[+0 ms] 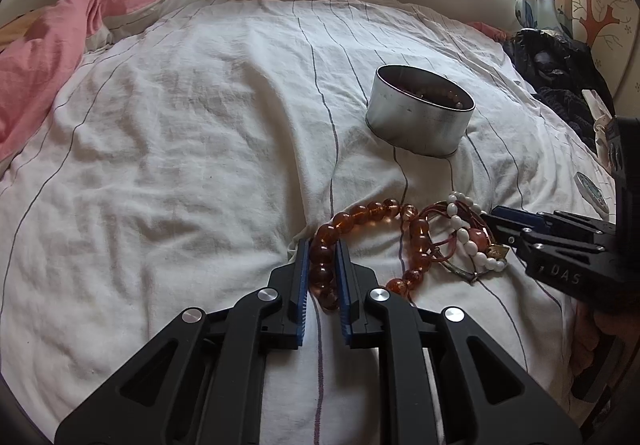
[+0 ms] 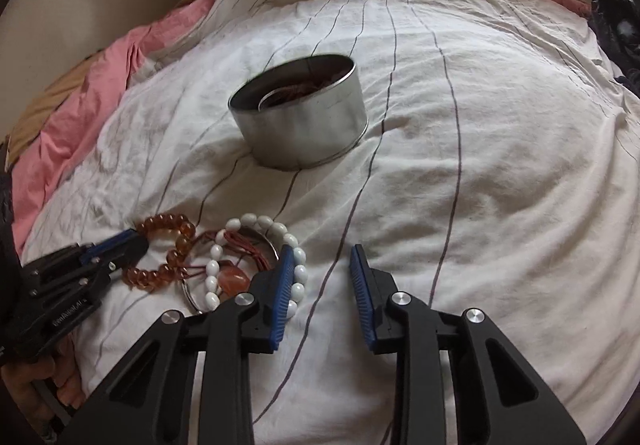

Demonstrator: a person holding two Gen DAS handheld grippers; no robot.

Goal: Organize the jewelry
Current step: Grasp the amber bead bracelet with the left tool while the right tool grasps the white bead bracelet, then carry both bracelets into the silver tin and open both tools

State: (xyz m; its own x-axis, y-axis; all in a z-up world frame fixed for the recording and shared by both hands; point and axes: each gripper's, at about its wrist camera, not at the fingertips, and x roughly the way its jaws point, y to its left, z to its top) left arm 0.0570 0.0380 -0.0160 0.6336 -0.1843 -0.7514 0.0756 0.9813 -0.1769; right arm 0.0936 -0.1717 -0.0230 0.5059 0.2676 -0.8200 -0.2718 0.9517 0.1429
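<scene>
On the bed (image 1: 200, 125), tin (image 1: 420, 117) beyond the pile; left tongs (image 1: 322, 261) nearly closed on amber bead bracelet (image 1: 360, 213), right tongs (image 2: 322, 269) wide, empty beside white bead bracelet (image 2: 260, 223): lift slowly, probably tangled.

- Amber bead bracelet (image 1: 360, 241): looped on the sheet.
- White bead bracelet (image 2: 256, 261): just beside it, tangled with red cords.
- Round metal tin (image 2: 300, 117): open, upright, holding beads.
</scene>
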